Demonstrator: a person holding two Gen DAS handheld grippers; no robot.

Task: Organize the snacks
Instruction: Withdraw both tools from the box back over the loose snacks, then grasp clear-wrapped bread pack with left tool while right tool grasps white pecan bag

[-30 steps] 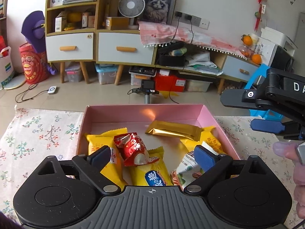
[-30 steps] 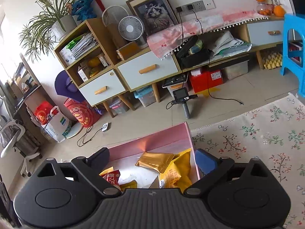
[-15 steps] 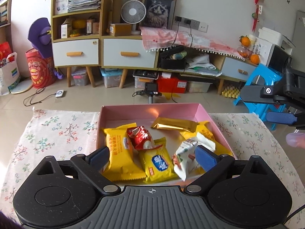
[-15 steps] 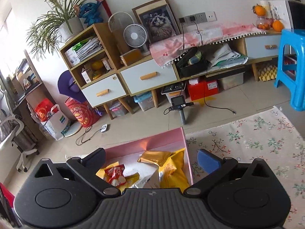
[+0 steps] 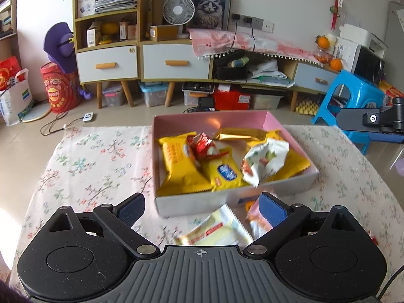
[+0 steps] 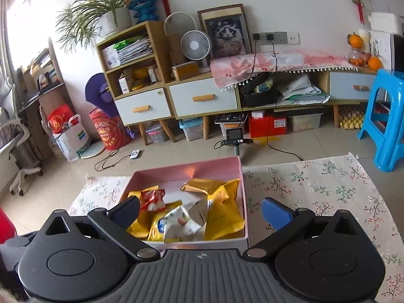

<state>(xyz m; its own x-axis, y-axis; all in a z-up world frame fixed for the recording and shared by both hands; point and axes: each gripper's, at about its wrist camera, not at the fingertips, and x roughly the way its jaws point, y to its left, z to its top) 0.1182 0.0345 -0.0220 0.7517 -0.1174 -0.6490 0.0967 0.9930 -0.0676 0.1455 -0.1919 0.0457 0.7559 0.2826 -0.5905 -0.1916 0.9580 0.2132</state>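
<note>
A pink box (image 5: 275, 123) on the flowered tablecloth holds several snack packs: yellow packs (image 5: 178, 166), a red one (image 5: 202, 145), a gold bar (image 5: 240, 133) and a white pack (image 5: 262, 161). The box also shows in the right wrist view (image 6: 243, 189). Loose packs lie on the cloth in front of the box: a pale yellow one (image 5: 214, 232) and a pink-white one (image 5: 257, 219). My left gripper (image 5: 202, 205) is open and empty, above these loose packs. My right gripper (image 6: 200, 209) is open and empty over the box's near edge; it also shows at the right in the left wrist view (image 5: 371, 123).
The flowered tablecloth (image 5: 101, 166) spreads left and right of the box. Beyond the table edge are floor, a blue stool (image 6: 383, 123), a low cabinet with drawers (image 5: 174, 60) and a camera tripod (image 6: 234, 141).
Both grippers have pulled back and up from the box. The box's near wall and the loose packs in front of it have come into the left view. Both stay open.
</note>
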